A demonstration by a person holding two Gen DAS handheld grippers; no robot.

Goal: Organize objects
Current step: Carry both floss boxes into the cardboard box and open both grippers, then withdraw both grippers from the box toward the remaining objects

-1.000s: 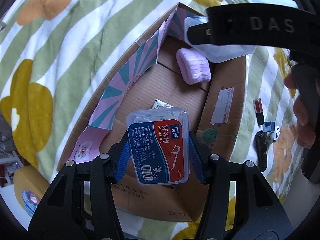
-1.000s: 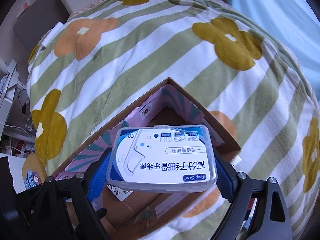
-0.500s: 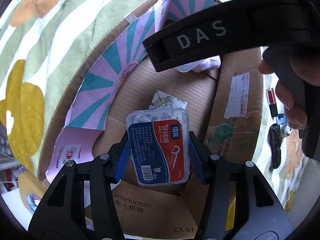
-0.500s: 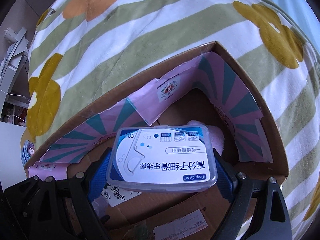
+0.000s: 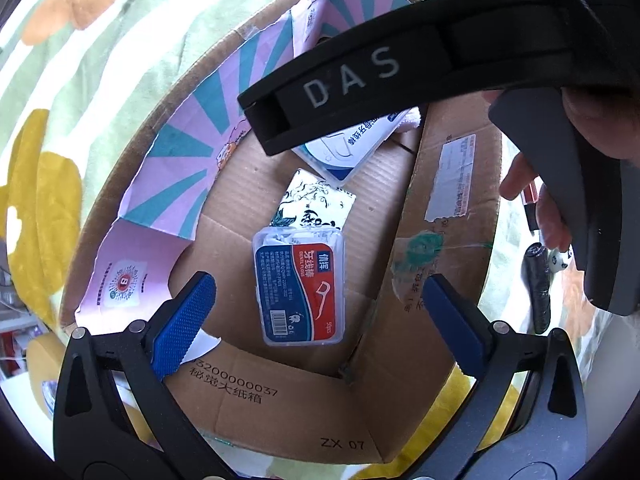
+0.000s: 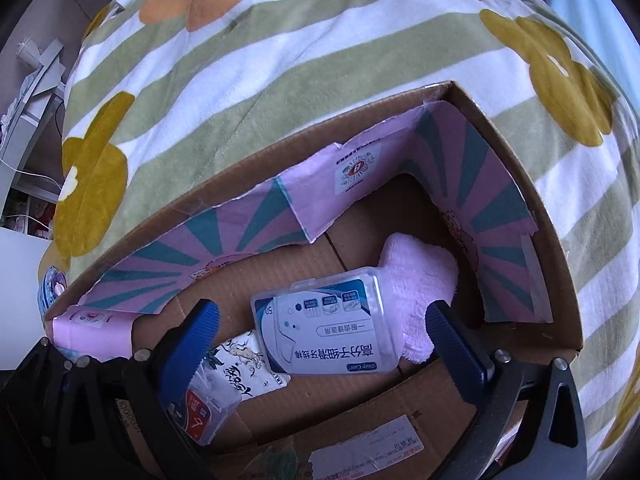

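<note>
Inside the cardboard box (image 5: 280,396), your left gripper (image 5: 320,304) has just let go: its jaws are opening, and the red-and-blue floss case (image 5: 299,286) it carried a second ago lies flat on the floor, clear of both pads. Your right gripper (image 6: 324,328) has done likewise, jaws opening, its white floss case (image 6: 326,326) resting against the pink cloth (image 6: 420,276). Both items count as stowed. Beyond the box's right wall, your hand (image 5: 560,184) hides the small objects on the blanket (image 6: 280,64).
</note>
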